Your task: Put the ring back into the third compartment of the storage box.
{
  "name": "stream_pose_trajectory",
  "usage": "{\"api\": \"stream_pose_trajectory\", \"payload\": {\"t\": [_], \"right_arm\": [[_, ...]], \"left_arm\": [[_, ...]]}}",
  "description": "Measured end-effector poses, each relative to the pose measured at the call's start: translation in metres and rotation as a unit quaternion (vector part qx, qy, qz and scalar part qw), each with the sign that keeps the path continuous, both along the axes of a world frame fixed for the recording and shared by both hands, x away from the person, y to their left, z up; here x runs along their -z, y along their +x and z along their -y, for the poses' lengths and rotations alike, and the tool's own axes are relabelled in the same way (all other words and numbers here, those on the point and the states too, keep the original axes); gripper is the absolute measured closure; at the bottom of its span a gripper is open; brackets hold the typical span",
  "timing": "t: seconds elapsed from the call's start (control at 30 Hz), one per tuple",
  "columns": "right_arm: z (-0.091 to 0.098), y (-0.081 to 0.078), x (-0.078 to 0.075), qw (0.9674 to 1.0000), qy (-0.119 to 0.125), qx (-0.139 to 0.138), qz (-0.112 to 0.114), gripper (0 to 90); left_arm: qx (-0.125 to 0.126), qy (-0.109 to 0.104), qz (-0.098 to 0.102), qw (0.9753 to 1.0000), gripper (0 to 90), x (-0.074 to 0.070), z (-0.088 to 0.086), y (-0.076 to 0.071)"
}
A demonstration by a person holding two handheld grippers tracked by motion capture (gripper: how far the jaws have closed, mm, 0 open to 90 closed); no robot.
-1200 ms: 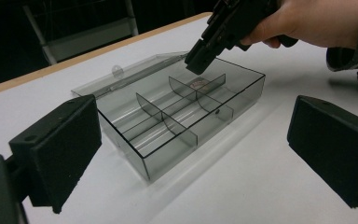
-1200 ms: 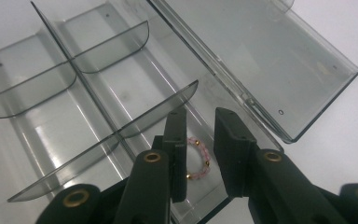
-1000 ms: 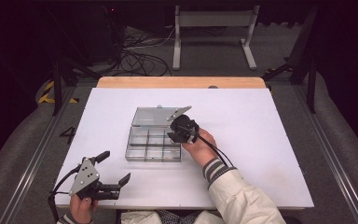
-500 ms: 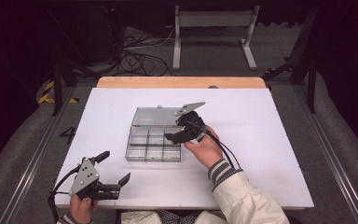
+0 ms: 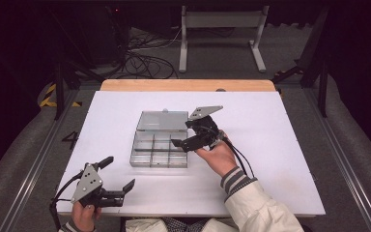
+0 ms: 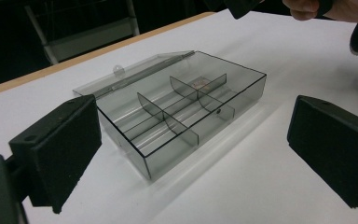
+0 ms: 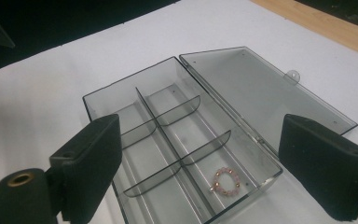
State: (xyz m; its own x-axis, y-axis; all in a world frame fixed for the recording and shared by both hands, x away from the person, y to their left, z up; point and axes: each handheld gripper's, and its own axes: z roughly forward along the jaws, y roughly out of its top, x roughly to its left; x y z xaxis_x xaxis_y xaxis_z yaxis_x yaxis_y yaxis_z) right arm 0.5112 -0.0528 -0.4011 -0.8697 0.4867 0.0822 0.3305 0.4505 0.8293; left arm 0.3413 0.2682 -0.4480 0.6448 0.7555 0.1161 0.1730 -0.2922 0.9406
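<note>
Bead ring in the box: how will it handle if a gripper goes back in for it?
The bead ring is small and looks light. Round beads could slip between flat pads. It lies flat in a corner compartment of the clear box, so walls and dividers probably crowd the jaws.

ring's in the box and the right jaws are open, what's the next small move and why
Probably lift the right gripper clear, then reach for the lid. The bead ring lies in a corner compartment of the clear box, the jaws stand apart and empty, having just been opening, and the lid lies flat open.

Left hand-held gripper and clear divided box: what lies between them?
In the high view, only bare white table separates the left hand-held gripper from the clear divided box.
</note>
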Motion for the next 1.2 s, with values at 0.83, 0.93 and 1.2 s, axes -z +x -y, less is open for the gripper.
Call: {"api": "stream_pose_trajectory", "payload": {"t": [0.83, 0.93, 1.2], "right_arm": [[0.015, -0.009, -0.009, 0.9995, 0.003, -0.001, 0.030, 6.1], [0.020, -0.012, -0.010, 0.9994, 0.005, -0.002, 0.034, 5.8], [0.040, -0.022, -0.015, 0.9989, 0.021, 0.005, 0.043, 5.5]], "left_arm": [[0.000, -0.003, -0.004, 1.0000, 3.3, 0.000, 0.000, 0.000], [-0.001, -0.001, -0.006, 1.0000, 3.3, 0.000, 0.000, 0.000], [-0.001, -0.002, -0.005, 1.0000, 3.3, 0.001, 0.000, 0.000]]}}
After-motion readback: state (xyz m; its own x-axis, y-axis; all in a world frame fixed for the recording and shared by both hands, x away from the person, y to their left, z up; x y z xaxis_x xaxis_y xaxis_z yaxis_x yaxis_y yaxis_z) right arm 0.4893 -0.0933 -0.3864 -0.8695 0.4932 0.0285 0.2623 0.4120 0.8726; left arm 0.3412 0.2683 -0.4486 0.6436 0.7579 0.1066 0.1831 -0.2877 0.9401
